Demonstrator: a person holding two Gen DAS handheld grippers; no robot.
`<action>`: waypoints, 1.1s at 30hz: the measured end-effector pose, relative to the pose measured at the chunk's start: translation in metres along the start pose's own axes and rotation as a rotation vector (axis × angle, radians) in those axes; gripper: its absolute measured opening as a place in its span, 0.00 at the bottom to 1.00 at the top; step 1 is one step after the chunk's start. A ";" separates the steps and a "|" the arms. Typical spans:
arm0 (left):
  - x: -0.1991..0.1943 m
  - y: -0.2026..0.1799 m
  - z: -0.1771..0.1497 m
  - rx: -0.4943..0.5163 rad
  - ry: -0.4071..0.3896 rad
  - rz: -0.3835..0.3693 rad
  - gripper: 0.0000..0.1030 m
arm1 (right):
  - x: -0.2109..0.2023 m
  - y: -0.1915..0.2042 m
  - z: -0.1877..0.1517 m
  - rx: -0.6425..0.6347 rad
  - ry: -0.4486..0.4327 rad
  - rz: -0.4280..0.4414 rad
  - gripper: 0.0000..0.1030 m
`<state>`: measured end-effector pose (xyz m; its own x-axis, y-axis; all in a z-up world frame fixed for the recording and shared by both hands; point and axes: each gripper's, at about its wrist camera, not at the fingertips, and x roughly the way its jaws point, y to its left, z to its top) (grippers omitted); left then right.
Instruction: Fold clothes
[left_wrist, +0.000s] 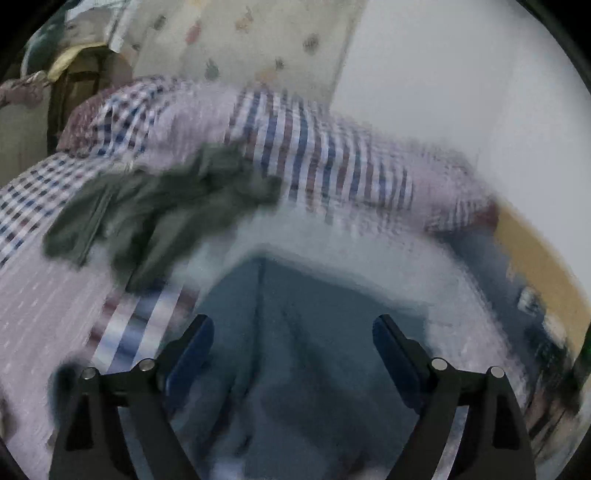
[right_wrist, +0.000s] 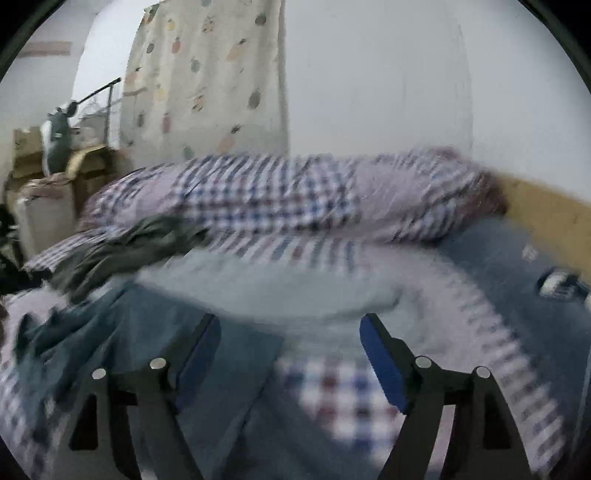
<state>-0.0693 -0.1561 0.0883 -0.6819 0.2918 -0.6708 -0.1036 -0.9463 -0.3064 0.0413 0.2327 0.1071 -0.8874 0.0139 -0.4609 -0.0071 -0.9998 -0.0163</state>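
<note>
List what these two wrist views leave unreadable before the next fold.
- Blue garment, left wrist view: motion blur hides its edges and type; the bottom of the frame cuts it off.
- Olive garment, left wrist view: crumpled and smeared, so its type is unclear.
- Dark label, right wrist view: too small and blurred to read.
- Left claw and right claw: both open, but contact with the cloth cannot be judged.

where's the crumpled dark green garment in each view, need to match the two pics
Left wrist view: the dark green garment lies crumpled left of centre, on the checked bedding, beyond the open left claw.
Right wrist view: it sits at the left edge, mid-height, far left of the open right claw.
Shared landmark: the rolled checked quilt running behind it along the wall.
</note>
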 end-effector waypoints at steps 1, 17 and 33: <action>-0.003 0.004 -0.017 0.007 0.051 0.029 0.88 | -0.004 0.001 -0.015 0.018 0.014 0.012 0.79; -0.006 -0.008 -0.132 -0.021 0.331 0.319 0.86 | 0.004 0.025 -0.072 0.016 0.052 0.125 0.79; -0.045 0.060 -0.024 -0.201 0.045 0.392 0.08 | 0.012 0.000 -0.074 0.073 0.073 0.155 0.79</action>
<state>-0.0271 -0.2226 0.0837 -0.6088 -0.0741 -0.7898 0.3029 -0.9419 -0.1450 0.0648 0.2339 0.0364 -0.8443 -0.1426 -0.5165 0.0918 -0.9882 0.1229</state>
